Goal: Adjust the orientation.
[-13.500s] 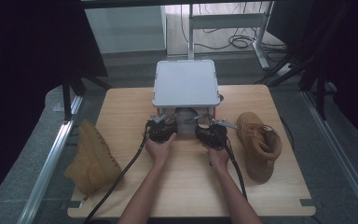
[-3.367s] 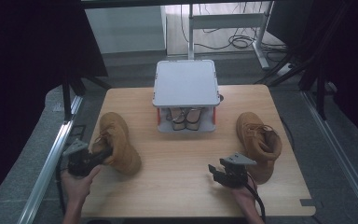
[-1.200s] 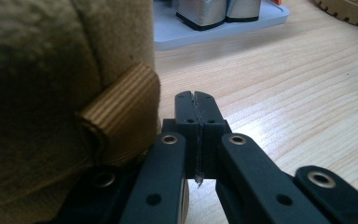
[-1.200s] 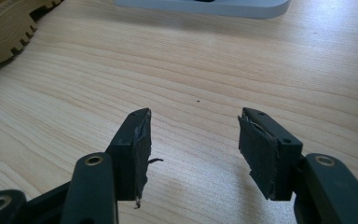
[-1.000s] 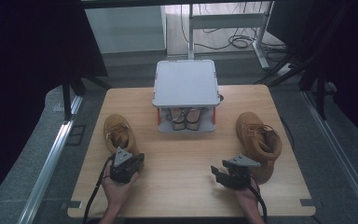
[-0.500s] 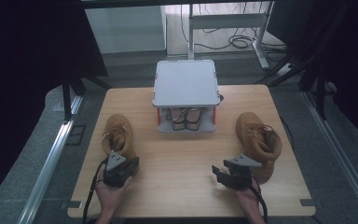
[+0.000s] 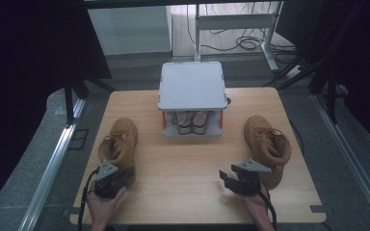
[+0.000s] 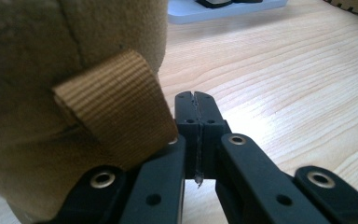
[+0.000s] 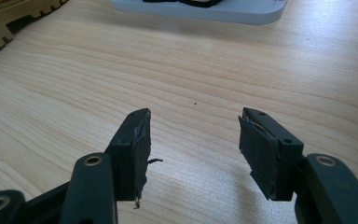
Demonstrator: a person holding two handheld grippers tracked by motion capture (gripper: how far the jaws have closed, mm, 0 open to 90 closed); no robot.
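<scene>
Dark room, light wooden table [image 7: 192, 187]. Grey two-tier rack [image 7: 191, 86] at the far middle, shoes beneath its top. Tan boots: left boot [image 7: 119, 144], right boot [image 7: 266, 144]. Left gripper [image 8: 196, 109] is closed on nothing, beside the heel loop [image 8: 114, 105]. Right gripper [image 9: 193, 144] gapes empty. Likely next: spread the left jaws, straddle the loop squarely, pinch.

Table [image 7: 183, 163]: pale wood, visible grain, light sheen. Left boot [image 7: 120, 142] and right boot [image 7: 266, 144]: tan, matt, napped suede-like leather; left boot's heel loop [image 8: 114, 105] of ribbed woven cloth. Rack [image 7: 191, 86]: smooth matt grey top. Left gripper [image 8: 197, 105], right gripper [image 9: 193, 135]: matt black plastic.
</scene>
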